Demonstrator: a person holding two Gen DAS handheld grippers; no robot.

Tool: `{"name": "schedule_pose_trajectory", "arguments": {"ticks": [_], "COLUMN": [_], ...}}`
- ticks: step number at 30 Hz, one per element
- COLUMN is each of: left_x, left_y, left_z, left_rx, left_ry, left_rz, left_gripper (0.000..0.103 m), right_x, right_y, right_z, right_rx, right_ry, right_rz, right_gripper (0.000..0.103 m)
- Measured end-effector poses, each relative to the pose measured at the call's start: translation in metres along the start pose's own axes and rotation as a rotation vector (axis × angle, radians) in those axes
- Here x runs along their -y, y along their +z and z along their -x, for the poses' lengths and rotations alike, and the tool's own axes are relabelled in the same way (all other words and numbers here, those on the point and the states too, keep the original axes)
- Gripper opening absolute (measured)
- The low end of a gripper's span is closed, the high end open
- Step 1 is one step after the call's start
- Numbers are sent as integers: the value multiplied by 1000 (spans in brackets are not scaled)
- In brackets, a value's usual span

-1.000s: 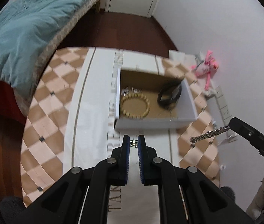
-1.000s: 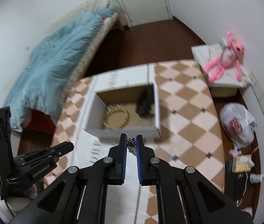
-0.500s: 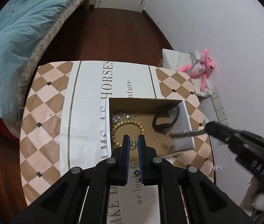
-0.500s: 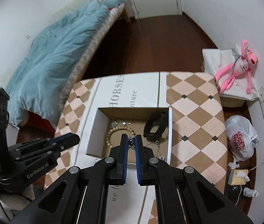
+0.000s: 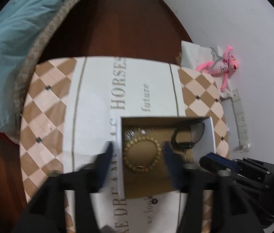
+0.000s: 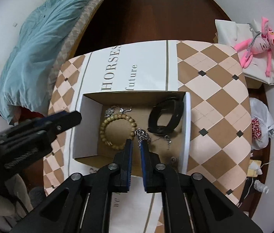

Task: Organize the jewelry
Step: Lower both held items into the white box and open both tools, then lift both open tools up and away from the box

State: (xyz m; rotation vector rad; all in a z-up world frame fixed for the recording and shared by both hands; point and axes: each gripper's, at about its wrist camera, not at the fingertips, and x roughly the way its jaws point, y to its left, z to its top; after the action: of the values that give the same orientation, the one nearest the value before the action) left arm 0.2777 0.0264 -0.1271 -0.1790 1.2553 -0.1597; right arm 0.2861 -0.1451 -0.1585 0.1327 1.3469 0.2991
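An open white cardboard box [image 6: 187, 124] [image 5: 212, 134] on the table holds a wooden bead bracelet [image 6: 117, 131] [image 5: 141, 154], a black band [image 6: 165, 117] [image 5: 187, 136] and small silver pieces [image 6: 117, 109]. My left gripper [image 5: 137, 151] is open wide above the bead bracelet, its fingers blurred, and nothing shows between them. My right gripper [image 6: 136, 142] is slightly open above the box; a silver chain [image 6: 142, 135] hangs at its right fingertip. The left gripper shows in the right wrist view [image 6: 59, 120], the right gripper in the left wrist view [image 5: 214, 160].
The table has a checkered cloth with a white lettered runner [image 6: 137, 66]. A bed with a teal blanket [image 6: 40, 38] stands at left. A pink plush toy [image 6: 257, 42] and a plastic bag [image 6: 261, 124] lie at right by the wall.
My left gripper has opened wide over the box and the small piece between its fingers is gone. My right gripper has parted a little, the chain now hanging into the box.
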Motion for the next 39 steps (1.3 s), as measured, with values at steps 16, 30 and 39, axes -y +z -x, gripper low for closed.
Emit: {"name": "schedule_pose_trajectory", "arguments": {"ticks": [16,30,39], "left_x": [-8,10,27], "left_y": [-43,-73,-90], "left_z": [7,46,99], "left_rx": [120,223,329], "left_ry": [193,237,235], "left_rz": [-3,-13,-27], "left_gripper": [101,101,101], "right_x": [13,15,-2], "right_y": [-31,-55,-82], "right_z": [3,40,99], "right_rx": [88,218,359], "right_ry": [-267,-349,-357], "right_rz": [9,-5,-3], "right_gripper": [91,99,99]}}
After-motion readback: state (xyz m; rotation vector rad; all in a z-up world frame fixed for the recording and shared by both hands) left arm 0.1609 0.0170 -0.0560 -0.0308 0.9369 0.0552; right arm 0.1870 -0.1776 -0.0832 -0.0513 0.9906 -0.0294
